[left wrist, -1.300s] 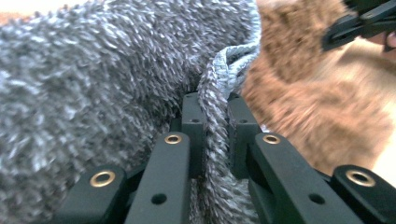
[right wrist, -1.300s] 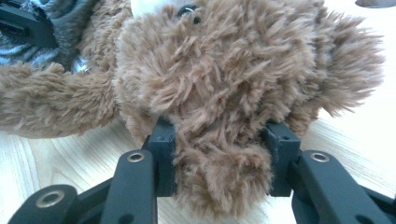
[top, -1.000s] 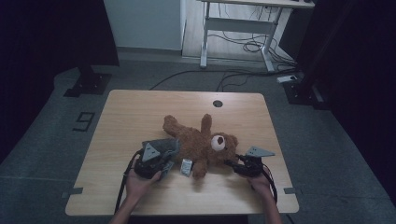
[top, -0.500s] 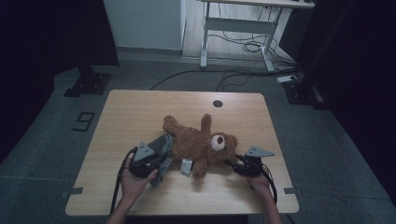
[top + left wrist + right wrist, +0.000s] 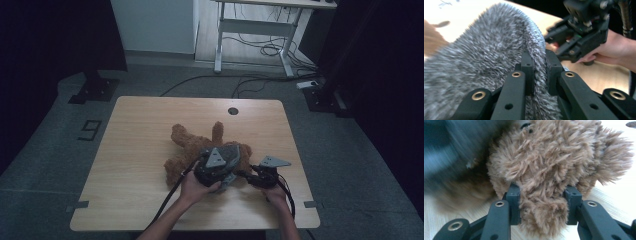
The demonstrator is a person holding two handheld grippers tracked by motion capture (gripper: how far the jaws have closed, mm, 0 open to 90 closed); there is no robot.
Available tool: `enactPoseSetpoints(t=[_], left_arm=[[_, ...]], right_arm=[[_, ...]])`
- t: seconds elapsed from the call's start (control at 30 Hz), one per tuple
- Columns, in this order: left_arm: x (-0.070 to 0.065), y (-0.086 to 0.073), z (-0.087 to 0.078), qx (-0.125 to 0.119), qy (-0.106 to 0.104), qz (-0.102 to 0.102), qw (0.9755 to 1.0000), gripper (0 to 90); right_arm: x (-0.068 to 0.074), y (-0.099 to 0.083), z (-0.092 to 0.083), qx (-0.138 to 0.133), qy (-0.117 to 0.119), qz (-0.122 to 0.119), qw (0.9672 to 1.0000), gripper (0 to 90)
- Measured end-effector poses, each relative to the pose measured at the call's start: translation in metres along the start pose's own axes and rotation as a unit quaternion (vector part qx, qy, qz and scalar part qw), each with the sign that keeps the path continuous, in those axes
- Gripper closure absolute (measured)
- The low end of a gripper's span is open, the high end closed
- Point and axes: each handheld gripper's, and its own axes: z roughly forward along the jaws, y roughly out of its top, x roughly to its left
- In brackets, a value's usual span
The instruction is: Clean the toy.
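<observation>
A brown teddy bear (image 5: 187, 147) lies on its back on the wooden table (image 5: 135, 125), head toward the right. My left gripper (image 5: 227, 165) is over the bear's head, shut on a fold of grey furry fabric (image 5: 486, 50); that fabric (image 5: 234, 151) covers the head in the high view. In the left gripper view the jaws (image 5: 539, 62) pinch the grey pile tightly. My right gripper (image 5: 254, 176) sits just right of the head, and its jaws (image 5: 541, 192) are shut on a tuft of the bear's brown fur (image 5: 554, 152). The right gripper (image 5: 552, 41) also shows beyond the grey fabric.
A round cable hole (image 5: 233, 111) sits near the table's far edge. Beyond the table stand a white desk frame (image 5: 255, 30) with cables on the floor and a black stand base (image 5: 95, 90) at the left. Bare tabletop lies left of the bear.
My left gripper has carried the grey fabric from the bear's left side rightward onto its head. The right gripper has stayed at the head.
</observation>
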Motion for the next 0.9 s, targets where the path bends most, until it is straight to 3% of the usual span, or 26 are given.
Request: enactPoseSetpoints(t=[0.1,0.13,0.2,0.5,0.6,0.9], left_arm=[[0.001,-0.015,0.022,0.026,-0.004,-0.012,0.9996,79.9],[0.003,-0.024,0.026,0.027,-0.009,-0.024,0.9993,80.1],[0.005,-0.028,0.025,0.027,-0.011,-0.028,0.9992,80.2],[0.022,-0.052,-0.011,0.017,0.025,-0.040,0.9987,80.2],[0.033,-0.064,-0.027,-0.004,0.027,-0.066,0.9974,80.3],[0.041,-0.076,-0.051,-0.011,0.051,-0.071,0.9961,80.4]], right_arm=[[0.000,0.000,0.000,0.000,-0.001,-0.003,1.0000,59.6],[0.000,0.000,0.000,0.003,-0.002,-0.004,1.0000,59.6],[0.000,-0.001,0.000,0.002,-0.002,-0.004,1.0000,59.6],[0.000,-0.002,-0.002,0.003,0.003,-0.010,0.9999,59.2],[-0.001,-0.002,-0.002,0.003,0.005,-0.012,0.9999,59.2],[-0.001,-0.003,-0.002,0.003,0.007,-0.011,0.9999,59.0]])
